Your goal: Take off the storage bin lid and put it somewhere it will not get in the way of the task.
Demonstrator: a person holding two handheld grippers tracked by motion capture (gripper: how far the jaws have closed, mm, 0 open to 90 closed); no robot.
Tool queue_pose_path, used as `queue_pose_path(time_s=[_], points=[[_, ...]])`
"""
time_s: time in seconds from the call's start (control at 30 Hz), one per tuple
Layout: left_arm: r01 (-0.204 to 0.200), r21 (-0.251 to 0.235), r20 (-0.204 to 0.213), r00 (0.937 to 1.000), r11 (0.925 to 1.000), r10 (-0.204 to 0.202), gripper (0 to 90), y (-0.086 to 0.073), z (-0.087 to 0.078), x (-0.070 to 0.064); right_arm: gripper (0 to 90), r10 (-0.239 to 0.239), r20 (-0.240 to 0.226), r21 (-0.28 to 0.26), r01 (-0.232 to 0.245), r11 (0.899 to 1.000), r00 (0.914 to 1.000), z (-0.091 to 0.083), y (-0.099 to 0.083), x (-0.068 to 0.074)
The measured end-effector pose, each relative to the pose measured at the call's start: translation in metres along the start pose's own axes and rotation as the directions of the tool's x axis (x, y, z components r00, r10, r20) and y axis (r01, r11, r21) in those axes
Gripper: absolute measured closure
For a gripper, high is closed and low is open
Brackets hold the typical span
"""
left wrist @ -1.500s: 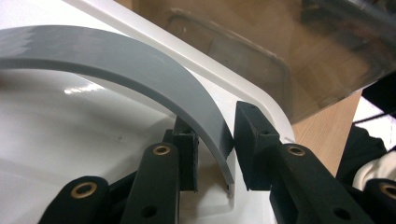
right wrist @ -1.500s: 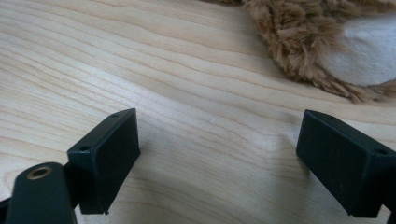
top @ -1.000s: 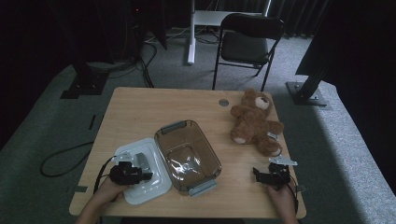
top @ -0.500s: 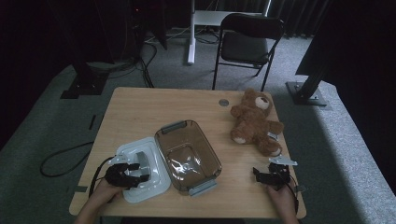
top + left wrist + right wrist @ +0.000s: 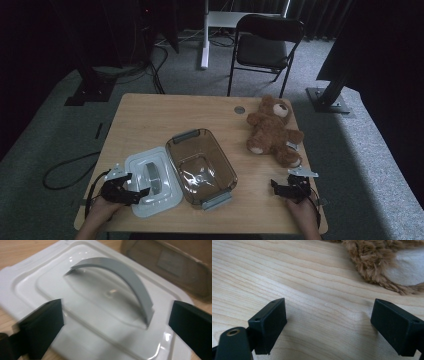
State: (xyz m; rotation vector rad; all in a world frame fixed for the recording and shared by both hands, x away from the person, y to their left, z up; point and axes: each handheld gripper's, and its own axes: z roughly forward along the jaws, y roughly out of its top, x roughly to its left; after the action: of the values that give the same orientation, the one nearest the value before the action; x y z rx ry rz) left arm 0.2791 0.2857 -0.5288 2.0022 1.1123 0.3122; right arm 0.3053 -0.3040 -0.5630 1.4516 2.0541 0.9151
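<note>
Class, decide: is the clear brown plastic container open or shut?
Open. The clear brown plastic container has no cover on; its white lid with the grey handle lies flat on the wooden table beside it.

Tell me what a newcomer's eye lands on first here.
Most likely the brown teddy bear, lying on the far right of the wooden table. Next, the empty clear brown container at the middle front, with its white lid flat beside it. The left gripper hangs over that lid, jaws open either side of the grey handle.
</note>
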Motion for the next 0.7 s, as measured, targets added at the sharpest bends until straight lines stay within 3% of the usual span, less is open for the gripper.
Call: queue_pose_path(time_s=[0.03, 0.07, 0.1, 0.17, 0.3, 0.33, 0.37, 0.43, 0.5, 0.53, 0.57, 0.6, 0.63, 0.67, 0.7], points=[[0.0, 0.0, 0.0, 1.0, 1.0, 0.0, 0.5, 0.0, 0.0, 0.0, 12.3, -0.001, 0.0, 0.001, 0.001, 1.0, 1.0, 0.0, 0.0, 0.0], [0.01, -0.01, -0.037, 0.9993, 0.9999, -0.011, 0.5, -0.002, -0.004, 0.002, 12.3, -0.002, 0.001, 0.004, 0.002, 1.0, 1.0, 0.0, 0.001, 0.0], [0.01, -0.01, -0.037, 0.9993, 0.9999, -0.011, 0.5, -0.002, -0.004, 0.002, 12.3, 0.0, 0.003, 0.007, 0.0, 1.0, 1.0, 0.0, 0.001, 0.0], [0.021, -0.022, -0.076, 0.9968, 0.9995, -0.022, 0.5, -0.007, -0.01, 0.005, 12.2, 0.001, 0.004, 0.011, -0.001, 1.0, 1.0, -0.001, 0.001, 0.0], [0.039, -0.028, -0.102, 0.994, 0.9989, -0.041, 0.5, -0.012, -0.015, 0.008, 11.5, 0.011, 0.023, 0.017, -0.011, 1.0, 0.9997, -0.003, 0.0, 0.0], [0.043, -0.025, -0.143, 0.9887, 0.9988, -0.046, 0.5, -0.016, -0.016, 0.009, 11.2, 0.008, 0.035, 0.012, -0.009, 1.0, 0.9993, -0.004, 0.0, 0.0], [0.043, -0.025, -0.143, 0.9887, 0.9988, -0.046, 0.5, -0.016, -0.016, 0.009, 11.2, 0.008, 0.035, 0.012, -0.009, 1.0, 0.9993, -0.004, 0.0, 0.0], [0.069, -0.023, -0.177, 0.9816, 0.9973, -0.072, 0.5, -0.022, -0.021, 0.014, 11.2, 0.033, 0.008, -0.005, -0.033, 0.999, 0.9994, -0.006, 0.002, -0.002], [0.077, -0.022, -0.181, 0.9802, 0.9968, -0.08, 0.5, -0.024, -0.022, 0.015, 11.2, 0.045, -0.002, -0.014, -0.045, 0.999, 0.999, -0.007, 0.004, -0.004], [0.086, -0.024, -0.205, 0.9747, 0.996, -0.089, 0.6, -0.027, -0.024, 0.018, 11.2, 0.067, -0.016, -0.029, -0.067, 0.997, 0.9976, -0.009, 0.008, -0.005], [0.086, -0.024, -0.205, 0.9747, 0.996, -0.089, 0.5, -0.027, -0.024, 0.018, 11.2, 0.067, -0.016, -0.029, -0.067, 0.997, 0.9976, -0.009, 0.008, -0.005], [0.087, -0.012, -0.23, 0.9692, 0.9961, -0.087, 0.5, -0.03, -0.025, 0.021, 11.2, 0.072, -0.009, -0.035, -0.073, 0.997, 0.9973, -0.011, 0.013, -0.005], [0.087, -0.012, -0.23, 0.9692, 0.9961, -0.087, 0.5, -0.03, -0.025, 0.021, 11.2, 0.072, -0.009, -0.035, -0.073, 0.997, 0.9973, -0.011, 0.013, -0.005], [0.088, 0.002, -0.258, 0.9625, 0.9961, -0.085, 0.5, -0.033, -0.025, 0.022, 11.2, 0.085, -0.005, -0.047, -0.085, 0.995, 0.9964, -0.013, 0.018, -0.005], [0.088, 0.002, -0.258, 0.9625, 0.9961, -0.085, 0.5, -0.033, -0.025, 0.022, 11.2, 0.085, -0.005, -0.047, -0.085, 0.995, 0.9964, -0.013, 0.018, -0.005]])
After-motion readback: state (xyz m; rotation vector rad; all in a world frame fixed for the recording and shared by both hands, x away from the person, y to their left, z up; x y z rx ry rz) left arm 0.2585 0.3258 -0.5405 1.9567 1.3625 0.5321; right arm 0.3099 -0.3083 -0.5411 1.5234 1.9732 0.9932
